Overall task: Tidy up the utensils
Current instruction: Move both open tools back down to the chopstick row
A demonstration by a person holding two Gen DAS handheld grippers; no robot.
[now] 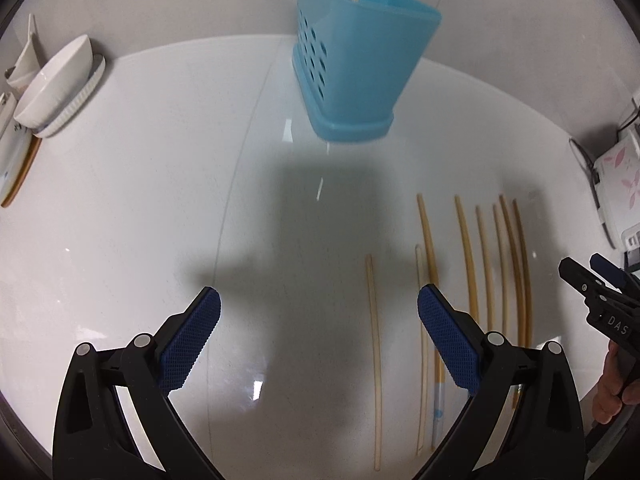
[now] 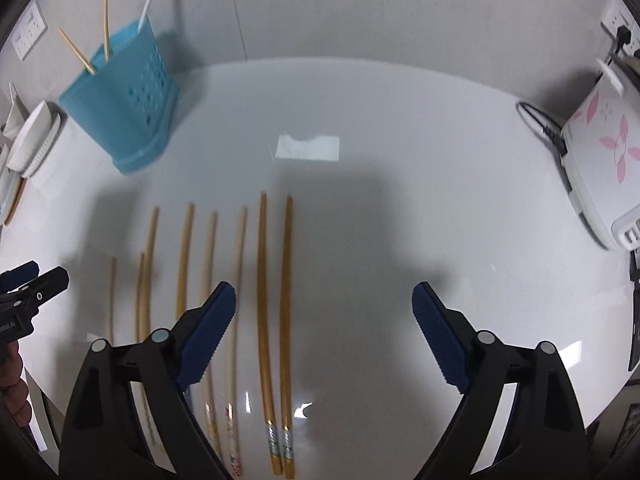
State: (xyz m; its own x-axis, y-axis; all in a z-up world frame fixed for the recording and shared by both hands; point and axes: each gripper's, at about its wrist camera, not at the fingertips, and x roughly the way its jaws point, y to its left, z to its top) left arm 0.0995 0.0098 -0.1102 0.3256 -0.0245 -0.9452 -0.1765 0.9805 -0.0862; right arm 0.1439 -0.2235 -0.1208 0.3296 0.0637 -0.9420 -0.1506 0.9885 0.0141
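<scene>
A row of chopsticks (image 2: 262, 312) lies side by side on a glossy white surface (image 2: 380, 208), their lengths running away from the viewer. They vary in tone: the two at the right of the row are darker gold with patterned ends, while those to the left are paler and some are shorter. Beyond the row, toward the wall, stands a blue perforated utensil holder (image 1: 352, 60). Two chopsticks and a white handle stick up out of its top.

The right tool (image 2: 324, 312) hovers above the right part of the row with its blue-padded jaws standing wide apart and nothing between them; the two gold chopsticks show in the gap below. The left tool (image 1: 320, 320) hovers over the left end of the row, jaws also wide apart and empty, with one pale chopstick visible beneath the gap.

At the far left edge sit stacked white bowls (image 1: 56, 84) and plates. At the right edge sits a white appliance with pink flower markings (image 2: 600, 148).
</scene>
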